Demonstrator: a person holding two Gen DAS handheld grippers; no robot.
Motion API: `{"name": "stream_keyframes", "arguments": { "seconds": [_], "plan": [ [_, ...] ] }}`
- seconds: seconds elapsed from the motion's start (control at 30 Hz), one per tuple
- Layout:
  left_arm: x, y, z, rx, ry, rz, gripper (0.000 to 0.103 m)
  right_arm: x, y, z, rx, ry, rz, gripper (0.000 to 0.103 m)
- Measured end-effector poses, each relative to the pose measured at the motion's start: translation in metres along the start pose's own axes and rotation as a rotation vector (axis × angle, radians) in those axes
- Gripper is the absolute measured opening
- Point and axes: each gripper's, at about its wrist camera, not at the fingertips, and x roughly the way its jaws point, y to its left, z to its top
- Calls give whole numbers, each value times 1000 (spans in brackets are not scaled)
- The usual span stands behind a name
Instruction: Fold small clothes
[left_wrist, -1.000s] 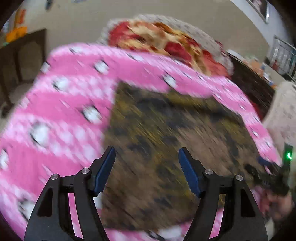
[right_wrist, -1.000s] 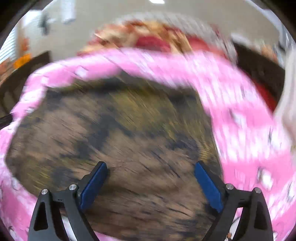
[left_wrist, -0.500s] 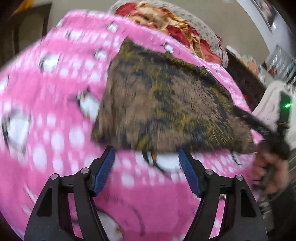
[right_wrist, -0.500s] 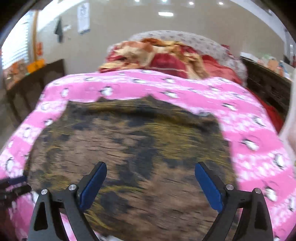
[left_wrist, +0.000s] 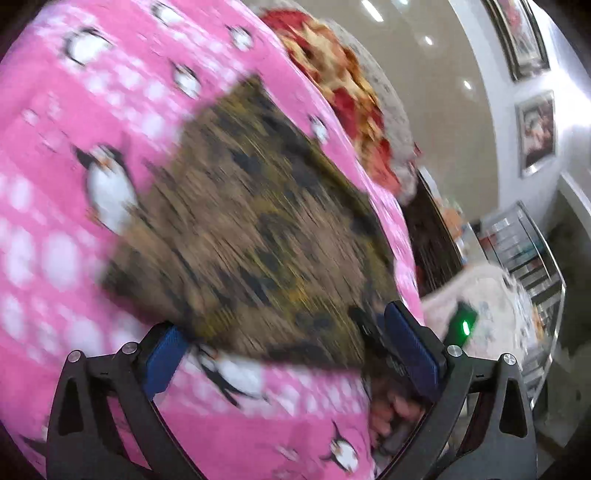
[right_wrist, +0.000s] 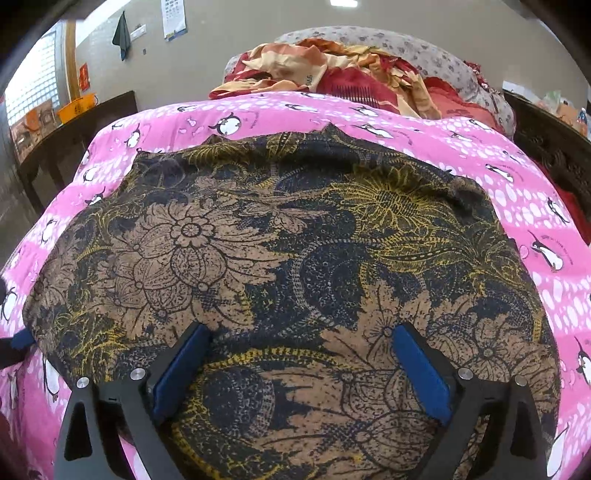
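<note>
Jaws: both wide, holding nothing.
Cloth (right_wrist: 295, 258): spread flat on bedspread (right_wrist: 517, 177) (ready for folding).
Left gripper (left_wrist: 291, 343): at cloth's near edge.

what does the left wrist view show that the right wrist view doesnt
Only the left wrist view shows the framed pictures on the wall, a shelf unit to the right, and the person's hand on the other gripper's handle, with its green light. Only the right wrist view shows the window, a wall calendar and the sharp floral print. Both show the brown floral cloth spread on the pink penguin sheet, the red bedding pile, and open grippers: left, right.
</note>
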Motion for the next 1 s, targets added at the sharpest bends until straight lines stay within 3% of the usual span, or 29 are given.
{"name": "stream_keyframes", "arguments": {
  "seconds": [0.07, 0.17, 0.23, 0.33, 0.37, 0.47, 0.5, 0.57, 0.67, 0.73, 0.83, 0.9, 1.0],
  "plan": [
    [-1, -4, 6, 58, 3, 7, 94, 0, 1, 0, 0, 0, 0, 100],
    [-20, 24, 32, -59, -122, 44, 93, 1, 2, 2, 0, 0, -1, 100],
    [-16, 30, 40, -79, -101, 41, 89, 2, 3, 3, 0, 0, -2, 100],
    [-11, 10, 32, 30, -42, 29, 87, 0, -1, 0, -1, 0, -1, 100],
    [-14, 11, 32, 40, -60, 36, 86, 0, 0, 0, -1, 0, 0, 100],
    [-17, 32, 38, -49, -94, 71, 65, 0, 0, -1, -2, 0, -1, 100],
    [-17, 33, 37, -45, -101, 94, 54, 0, -1, -2, -3, 1, -3, 100],
    [-18, 32, 34, -38, -119, 114, 52, 1, 0, -2, -3, 7, -6, 102],
    [-18, 36, 26, -39, -153, 166, 28, 4, 0, 2, -1, 44, -8, 102],
    [-19, 42, 24, -55, -168, 163, 24, 2, 2, 16, -16, 111, -22, 98],
    [-17, 40, 21, -37, -183, 189, 18, -24, 11, 58, -28, 32, -2, 96],
    [-15, 32, 19, 11, -197, 239, 14, -28, 25, 93, -50, 17, 64, 96],
    [-11, 10, 15, 125, -230, 340, 11, -7, 57, 139, -111, 83, 211, 96]
  ]
}}
